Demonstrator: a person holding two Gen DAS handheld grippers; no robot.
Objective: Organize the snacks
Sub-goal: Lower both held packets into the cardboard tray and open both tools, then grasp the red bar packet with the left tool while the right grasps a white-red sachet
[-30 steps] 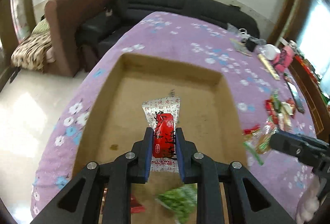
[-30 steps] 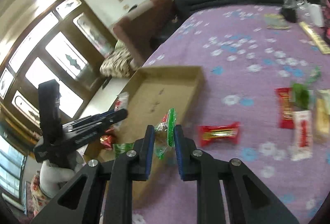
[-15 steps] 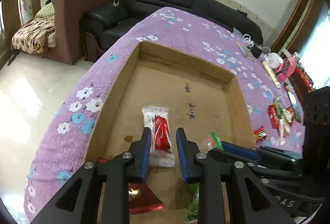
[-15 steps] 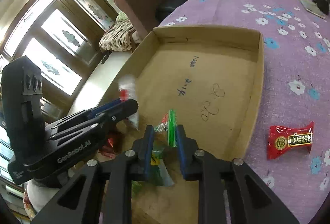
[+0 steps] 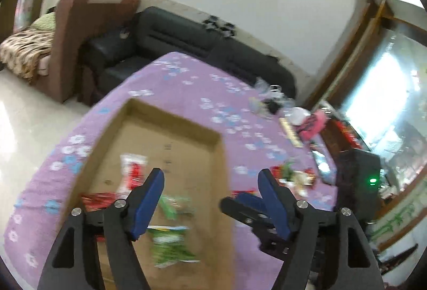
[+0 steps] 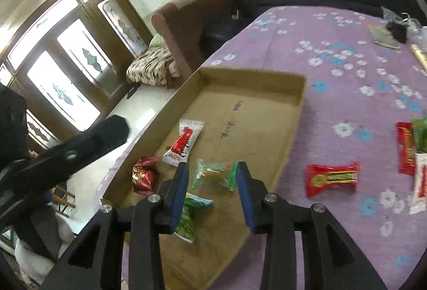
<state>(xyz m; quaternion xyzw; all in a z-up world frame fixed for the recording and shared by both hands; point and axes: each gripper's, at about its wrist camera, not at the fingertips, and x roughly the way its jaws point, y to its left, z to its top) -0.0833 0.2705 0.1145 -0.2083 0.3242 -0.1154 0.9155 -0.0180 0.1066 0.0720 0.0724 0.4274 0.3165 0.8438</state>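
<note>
Clearly the sorting is only partly done. Farthest left in the right wrist view, the left claw (image 6: pixel 117 127) is a dark blur at the box's edge; its own camera shows its jaws spread wide, holding nothing. Inside the cardboard box (image 6: pixel 299 114) four snacks already lie: a dark red foil packet (image 6: pixel 145 178), a white-and-red packet (image 6: pixel 184 143), a clear green-ended packet (image 6: pixel 214 175) and a green bag (image 6: pixel 188 220). The right claw (image 6: pixel 212 190) hangs over them, released and empty. To the right, on the purple tabletop (image 6: pixel 347 71), a red packet (image 6: pixel 332 179) and several more snacks (image 6: pixel 411 148) wait outside the box.
</note>
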